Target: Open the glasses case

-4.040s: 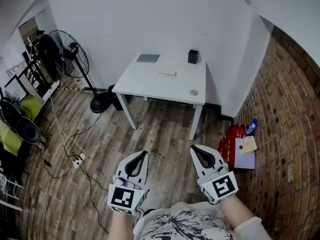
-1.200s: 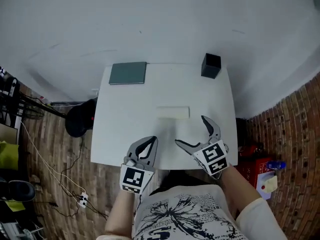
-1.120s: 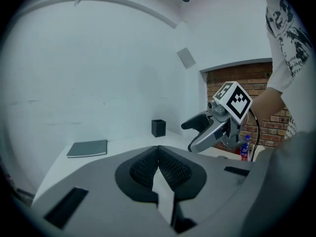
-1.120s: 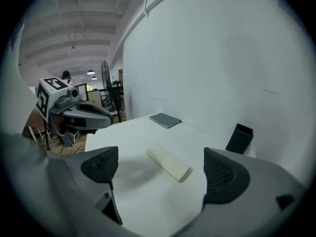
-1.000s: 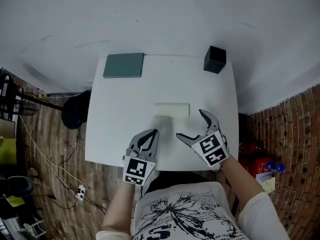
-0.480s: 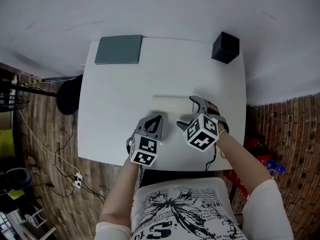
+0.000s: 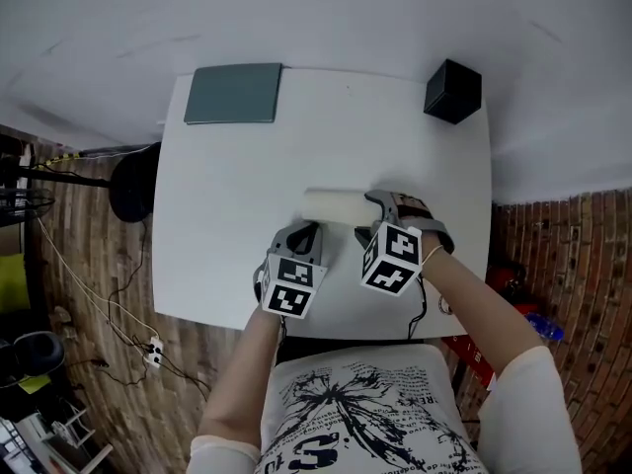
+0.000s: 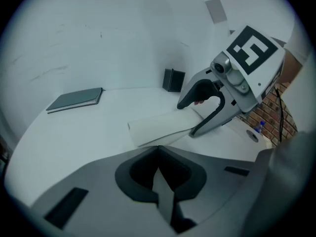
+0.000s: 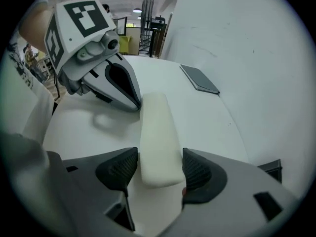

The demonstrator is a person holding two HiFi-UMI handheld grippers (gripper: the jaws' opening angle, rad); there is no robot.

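Observation:
The glasses case (image 7: 334, 206) is a cream oblong lying flat near the middle of the white table (image 7: 227, 225). My right gripper (image 7: 364, 215) straddles its right end, and its jaws are closing. In the right gripper view the case (image 9: 157, 132) lies between the two dark pads (image 9: 119, 168), which stand close to its sides without clearly pressing. My left gripper (image 7: 307, 229) is shut and empty, its tips just in front of the case's left half. In the left gripper view the case (image 8: 158, 127) lies just beyond the closed tips (image 8: 158, 147).
A grey-green notebook (image 7: 234, 94) lies at the table's back left corner and a black box (image 7: 453, 91) at the back right. A white wall runs behind the table. On the wooden floor to the left are a fan base (image 7: 132, 187) and cables (image 7: 109, 304).
Both grippers have come down and forward to the case. The right gripper has rolled over the case's end and its jaws have narrowed. The left gripper stays shut.

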